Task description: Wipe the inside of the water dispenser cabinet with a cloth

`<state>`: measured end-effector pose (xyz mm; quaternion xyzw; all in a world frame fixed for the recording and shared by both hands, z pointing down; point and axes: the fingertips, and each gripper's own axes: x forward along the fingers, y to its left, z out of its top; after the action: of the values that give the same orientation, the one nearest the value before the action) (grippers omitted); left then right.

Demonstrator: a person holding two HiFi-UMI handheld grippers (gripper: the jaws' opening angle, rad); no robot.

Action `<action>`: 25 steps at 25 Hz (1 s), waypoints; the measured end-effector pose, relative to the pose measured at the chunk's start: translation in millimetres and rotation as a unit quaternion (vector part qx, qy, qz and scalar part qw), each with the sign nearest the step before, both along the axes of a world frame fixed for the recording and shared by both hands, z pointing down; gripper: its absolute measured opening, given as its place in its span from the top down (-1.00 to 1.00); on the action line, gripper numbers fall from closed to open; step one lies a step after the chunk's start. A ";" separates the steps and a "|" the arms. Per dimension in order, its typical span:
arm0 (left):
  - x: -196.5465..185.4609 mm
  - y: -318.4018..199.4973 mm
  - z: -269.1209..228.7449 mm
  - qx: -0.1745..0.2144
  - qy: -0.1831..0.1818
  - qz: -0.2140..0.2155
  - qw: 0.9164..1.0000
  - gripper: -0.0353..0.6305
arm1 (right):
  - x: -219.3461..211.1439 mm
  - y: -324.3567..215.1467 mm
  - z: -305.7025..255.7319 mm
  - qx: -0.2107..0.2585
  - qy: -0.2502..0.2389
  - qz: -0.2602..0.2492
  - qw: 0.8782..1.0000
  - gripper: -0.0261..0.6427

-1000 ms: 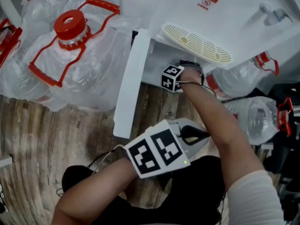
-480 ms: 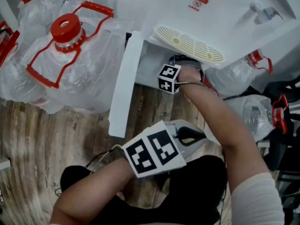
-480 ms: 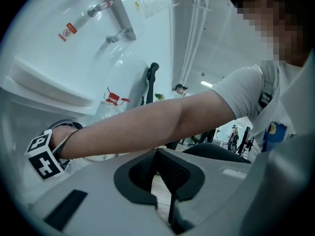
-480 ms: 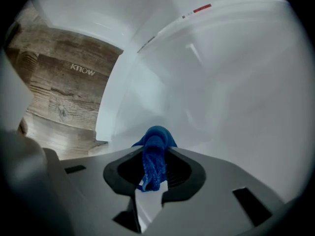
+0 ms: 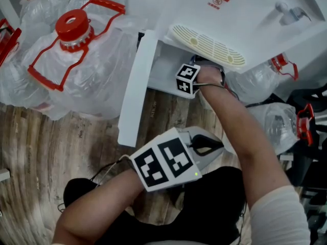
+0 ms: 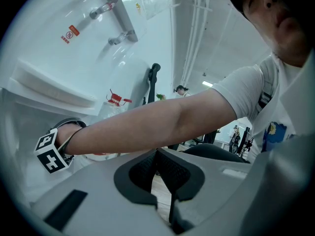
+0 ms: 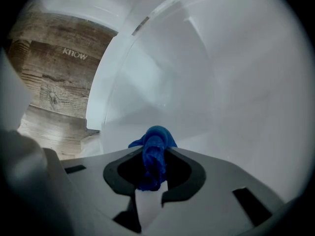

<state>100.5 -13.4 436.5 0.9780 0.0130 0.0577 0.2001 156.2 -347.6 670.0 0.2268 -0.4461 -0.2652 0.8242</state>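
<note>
A wood-plank floor [image 5: 61,137] is carrying the whole scene. Large clear plastic water bottles with red caps and handles [image 5: 76,55] are crowding round a white water dispenser [image 5: 255,19]; its white cabinet door [image 5: 135,93] is hanging open beneath a cream slotted drip tray [image 5: 209,47].

The right claw [image 7: 153,167] is reaching inside the white cabinet compartment [image 7: 221,82]. Its jaws are clamping a bunched deep-blue cloth [image 7: 157,139], which is protruding past the tips toward the inner wall; whether the wad is pressing on the panel cannot be told. The left claw [image 6: 158,165] is hovering outside near the person's lap, with its jaws closed together on nothing.

The step in hand is judged to be the wiping of the interior. The operator should be pressing the exposed wad against the panel, not the hard jaw tips; strokes should be overlapping and running into the corners and along the door-side edge. The grip should be firm, since only a small tuft is showing and drag could be pulling the cloth free.

The cloth is looking soft, crumpled and tightly gathered; the cabinet interior is appearing smooth, pale and faintly glossy, with no obvious stains showing.
</note>
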 end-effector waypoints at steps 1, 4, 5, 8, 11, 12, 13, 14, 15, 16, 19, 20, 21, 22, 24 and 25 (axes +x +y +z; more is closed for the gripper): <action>0.2 0.1 0.3 0.000 0.000 0.001 1.000 0.89 | 0.5 0.7 -0.1 -0.002 0.002 0.001 1.000 0.68; 0.5 1.4 3.0 -0.001 -0.002 0.003 1.000 0.89 | -1.0 6.7 -0.4 -0.010 0.006 0.002 1.000 0.68; 1.1 1.9 3.5 -0.001 -0.002 0.005 1.000 0.89 | -1.6 9.1 -0.9 -0.012 0.008 -0.001 1.000 0.68; 2.7 2.9 3.9 -0.001 0.001 0.009 1.000 0.89 | -3.6 16.4 -2.4 -0.014 0.012 -0.015 1.000 0.68; 3.3 3.9 3.8 -0.002 0.003 0.014 1.000 0.89 | -4.6 27.3 -3.2 -0.015 0.008 -0.017 1.000 0.68; 3.0 3.9 3.7 -0.003 0.004 0.014 1.000 0.88 | -6.3 31.5 -3.4 -0.017 0.004 -0.016 1.000 0.68; 2.8 3.8 3.3 -0.004 0.006 0.014 1.000 0.89 | -8.4 35.9 -3.7 -0.019 0.000 -0.016 1.000 0.68; 2.8 3.6 2.7 -0.005 0.007 0.014 1.000 0.89 | -10.6 40.2 -4.3 -0.019 -0.005 -0.017 1.000 0.68; 3.0 3.6 2.1 -0.005 0.009 0.015 1.000 0.89 | -13.2 44.0 -5.7 -0.018 -0.014 -0.019 1.000 0.68; 3.1 3.7 1.9 -0.004 0.009 0.015 1.000 0.89 | -17.3 46.8 -8.1 -0.013 -0.026 -0.022 0.999 0.68; 2.5 5.1 2.6 -0.003 0.010 0.020 1.000 0.89 | -36.1 45.3 -22.7 0.030 -0.072 -0.049 0.996 0.68; 2.3 5.3 2.6 -0.003 0.010 0.020 1.000 0.89 | -41.2 41.0 -28.5 0.048 -0.084 -0.057 0.994 0.68; 2.1 5.2 2.5 -0.003 0.011 0.020 1.000 0.89 | -44.5 35.8 -33.6 0.064 -0.094 -0.060 0.992 0.68; 1.8 5.1 2.5 -0.003 0.011 0.019 1.000 0.89 | -46.2 30.5 -37.3 0.078 -0.103 -0.059 0.990 0.67; 1.1 5.1 2.6 -0.005 0.011 0.018 1.000 0.89 | -46.1 22.0 -40.1 0.098 -0.116 -0.051 0.987 0.68; 0.9 5.4 2.6 -0.005 0.011 0.018 1.000 0.89 | -44.5 19.2 -39.9 0.104 -0.119 -0.046 0.986 0.68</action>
<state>101.4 -7.9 439.1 0.9772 0.0333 0.0507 0.2035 111.7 -328.5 630.2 0.3204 -0.5211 -0.3191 0.7238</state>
